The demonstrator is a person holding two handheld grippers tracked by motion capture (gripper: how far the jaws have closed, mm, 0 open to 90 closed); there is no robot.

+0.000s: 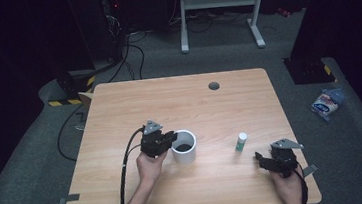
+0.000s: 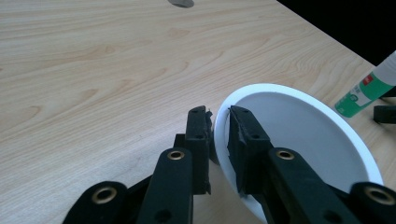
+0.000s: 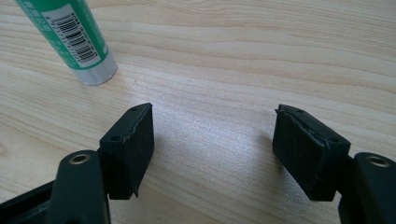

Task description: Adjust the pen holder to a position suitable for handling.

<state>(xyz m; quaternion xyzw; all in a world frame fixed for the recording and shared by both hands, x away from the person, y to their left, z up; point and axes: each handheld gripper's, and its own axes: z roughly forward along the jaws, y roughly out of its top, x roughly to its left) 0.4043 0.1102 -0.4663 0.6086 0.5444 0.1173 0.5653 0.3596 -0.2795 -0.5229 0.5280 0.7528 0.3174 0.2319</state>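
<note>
A white cup (image 1: 184, 147) stands upright near the middle of the wooden table (image 1: 179, 102). My left gripper (image 1: 171, 139) is shut on the cup's left rim (image 2: 222, 112), one jaw outside the wall and one inside. A green and white glue stick (image 1: 241, 142) stands upright to the cup's right, and it rises at the far right edge (image 2: 369, 88) behind the cup and at the upper left (image 3: 70, 35). My right gripper (image 1: 262, 159) rests low near the table's front right, open (image 3: 212, 140), with bare wood between its jaws and the glue stick ahead of it.
A grey cable grommet (image 1: 213, 86) sits in the table near its far edge. A metal frame (image 1: 220, 8) stands on the floor beyond the table. Cables and a bag (image 1: 327, 103) lie on the carpet around it.
</note>
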